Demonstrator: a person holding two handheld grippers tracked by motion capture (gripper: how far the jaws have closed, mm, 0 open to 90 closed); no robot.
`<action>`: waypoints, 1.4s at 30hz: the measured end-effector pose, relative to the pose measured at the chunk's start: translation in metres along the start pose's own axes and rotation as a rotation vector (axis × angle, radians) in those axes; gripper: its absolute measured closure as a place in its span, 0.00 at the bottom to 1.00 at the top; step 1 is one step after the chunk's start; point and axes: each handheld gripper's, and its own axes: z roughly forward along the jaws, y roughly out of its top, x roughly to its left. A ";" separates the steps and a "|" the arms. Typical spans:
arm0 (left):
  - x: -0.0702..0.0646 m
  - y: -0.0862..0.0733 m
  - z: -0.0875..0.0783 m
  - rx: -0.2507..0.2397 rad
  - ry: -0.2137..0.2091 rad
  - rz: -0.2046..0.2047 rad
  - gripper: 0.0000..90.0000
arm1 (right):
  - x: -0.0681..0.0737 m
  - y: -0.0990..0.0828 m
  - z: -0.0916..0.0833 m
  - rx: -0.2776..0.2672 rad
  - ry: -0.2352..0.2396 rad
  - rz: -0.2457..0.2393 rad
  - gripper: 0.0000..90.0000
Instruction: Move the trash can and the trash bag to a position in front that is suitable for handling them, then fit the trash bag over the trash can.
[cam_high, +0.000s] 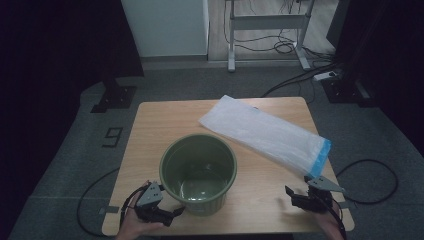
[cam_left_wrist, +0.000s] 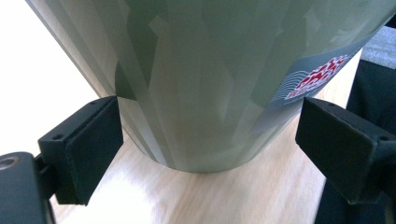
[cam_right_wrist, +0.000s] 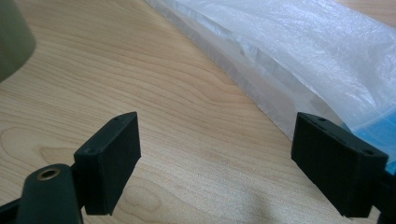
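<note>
The green bin (cam_high: 198, 172) is standing upright near the table's (cam_high: 150, 130) front edge, mouth facing up. The left gripper (cam_left_wrist: 208, 140) is spreading wide around its base. The right gripper (cam_right_wrist: 217, 158), equally wide, is hovering empty just beside the plastic bag (cam_high: 265, 132), which is lying diagonally.

Olive-green bin (cam_high: 198, 172) with red-white label, translucent white bag (cam_high: 265, 132) edged blue

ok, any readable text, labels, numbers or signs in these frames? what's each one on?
"9": dark numeral marked on the grey floor left of the table.
Red-and-white printed label low on the green bucket, seen past the open left claw: its pattern is too blurred to read.
White plastic bag with the blue end: no legible print.
</note>
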 end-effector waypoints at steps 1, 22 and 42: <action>0.001 0.002 0.003 0.001 -0.003 0.001 0.08 | 0.000 0.000 0.000 0.000 0.001 0.000 0.17; 0.002 0.030 0.049 -0.032 0.024 -0.010 0.10 | 0.010 0.004 0.010 0.012 0.025 -0.056 0.17; 0.017 -0.005 0.005 -0.027 0.158 -0.115 0.13 | 0.011 0.009 0.012 -0.003 -0.017 -0.067 0.17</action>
